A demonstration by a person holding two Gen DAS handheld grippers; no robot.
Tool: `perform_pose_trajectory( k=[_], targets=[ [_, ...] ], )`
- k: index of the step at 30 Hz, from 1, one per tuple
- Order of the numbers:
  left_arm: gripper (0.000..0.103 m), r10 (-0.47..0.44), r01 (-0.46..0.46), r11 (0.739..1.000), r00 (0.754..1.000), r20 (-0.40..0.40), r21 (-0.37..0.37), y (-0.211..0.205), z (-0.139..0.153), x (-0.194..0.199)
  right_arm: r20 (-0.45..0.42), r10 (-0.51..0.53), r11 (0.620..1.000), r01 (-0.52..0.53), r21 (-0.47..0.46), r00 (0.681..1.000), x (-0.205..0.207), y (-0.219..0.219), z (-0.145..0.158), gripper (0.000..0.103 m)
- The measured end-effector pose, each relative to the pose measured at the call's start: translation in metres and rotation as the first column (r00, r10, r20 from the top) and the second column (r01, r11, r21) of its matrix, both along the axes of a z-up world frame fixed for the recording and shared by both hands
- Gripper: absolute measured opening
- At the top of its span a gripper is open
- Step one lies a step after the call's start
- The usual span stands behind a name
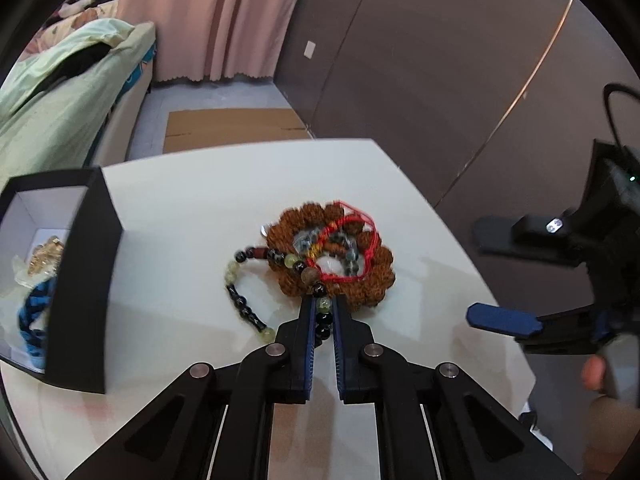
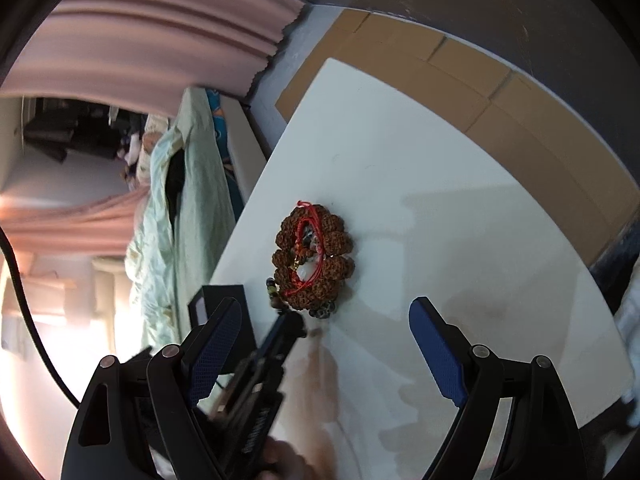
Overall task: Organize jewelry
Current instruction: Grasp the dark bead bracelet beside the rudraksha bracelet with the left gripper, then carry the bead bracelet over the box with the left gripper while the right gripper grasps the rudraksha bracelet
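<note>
A bracelet of black and pale green beads (image 1: 240,296) lies curled on the white table (image 1: 192,200), and my left gripper (image 1: 323,305) is shut on its near end. Its far end overlaps a brown knobbly-bead bracelet (image 1: 376,280) with a red cord bracelet (image 1: 362,224) and some grey beads lying inside it. In the right wrist view the brown bracelet (image 2: 340,240) lies ahead of my right gripper (image 2: 324,316), which is open and holds nothing. The left gripper's tip (image 2: 290,326) reaches the pile from the lower left. From the left wrist view, the right gripper (image 1: 473,274) hovers off the table's right edge.
An open black box (image 1: 92,280) with a white lining stands at the table's left, holding a blue braided bracelet (image 1: 34,312) and a gold piece (image 1: 44,258). Flat cardboard (image 1: 232,128) lies on the floor beyond the table. A bed with a green blanket (image 1: 60,104) is at the left.
</note>
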State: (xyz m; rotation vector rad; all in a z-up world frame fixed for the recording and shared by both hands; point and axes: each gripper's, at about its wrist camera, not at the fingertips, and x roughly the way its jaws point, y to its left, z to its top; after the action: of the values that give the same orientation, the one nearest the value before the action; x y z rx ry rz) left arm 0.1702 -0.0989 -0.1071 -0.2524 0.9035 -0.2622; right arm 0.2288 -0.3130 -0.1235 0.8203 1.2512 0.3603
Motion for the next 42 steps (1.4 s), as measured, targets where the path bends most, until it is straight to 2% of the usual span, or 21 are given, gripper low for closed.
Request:
perform_pose_trajectory(
  k=[4,8,10,13,18,23,29,37,38,40,42],
  targets=[
    [0.008,0.022,-0.021,0.999,1.000,0.017,-0.044,0.016,0.011,-0.001,0.048,0.035,0.996,-0.031,-0.081,0.998,0.002,0.012,0.007,0.086],
    [0.008,0.043,-0.040,0.997,0.998,0.042,-0.073,0.030,0.023,-0.003,0.066,0.038,0.994,-0.031,-0.102,0.997,0.005,0.017,0.008,0.084],
    [0.008,0.052,-0.048,0.995,0.997,0.053,-0.087,0.037,0.029,-0.003,0.068,0.031,0.994,-0.024,-0.107,0.997,0.007,0.018,0.006,0.068],
    [0.008,0.066,-0.059,0.993,0.996,0.065,-0.107,0.047,0.035,-0.002,0.050,0.020,0.992,-0.014,-0.128,0.999,0.011,0.022,0.001,0.049],
    [0.008,0.089,-0.078,0.989,0.993,0.082,-0.127,0.063,0.043,0.000,0.004,0.012,0.988,-0.011,-0.152,1.000,0.017,0.027,-0.012,0.034],
    [0.008,0.106,-0.093,0.986,0.990,0.093,-0.139,0.075,0.049,0.003,-0.006,-0.002,0.984,0.001,-0.180,1.000,0.022,0.032,-0.014,0.032],
    [0.008,0.107,-0.093,0.986,0.990,0.095,-0.140,0.082,0.049,0.007,0.082,0.024,0.970,-0.003,-0.244,0.996,0.035,0.041,0.006,0.032],
    [0.008,0.118,-0.103,0.982,0.989,0.089,-0.156,0.086,0.049,0.015,0.061,0.074,0.940,-0.049,-0.337,0.995,0.058,0.054,-0.002,0.032],
    [0.008,0.118,-0.103,0.982,0.989,0.089,-0.157,0.087,0.050,0.016,0.068,0.085,0.932,-0.055,-0.357,0.994,0.059,0.057,0.000,0.031],
    [0.008,0.117,-0.102,0.982,0.989,0.088,-0.157,0.086,0.050,0.015,0.075,0.108,0.910,-0.068,-0.408,0.991,0.059,0.061,0.002,0.015],
    [0.008,0.117,-0.102,0.982,0.989,0.089,-0.156,0.086,0.050,0.014,0.084,0.121,0.898,-0.074,-0.433,0.989,0.059,0.060,0.003,0.013]
  ],
)
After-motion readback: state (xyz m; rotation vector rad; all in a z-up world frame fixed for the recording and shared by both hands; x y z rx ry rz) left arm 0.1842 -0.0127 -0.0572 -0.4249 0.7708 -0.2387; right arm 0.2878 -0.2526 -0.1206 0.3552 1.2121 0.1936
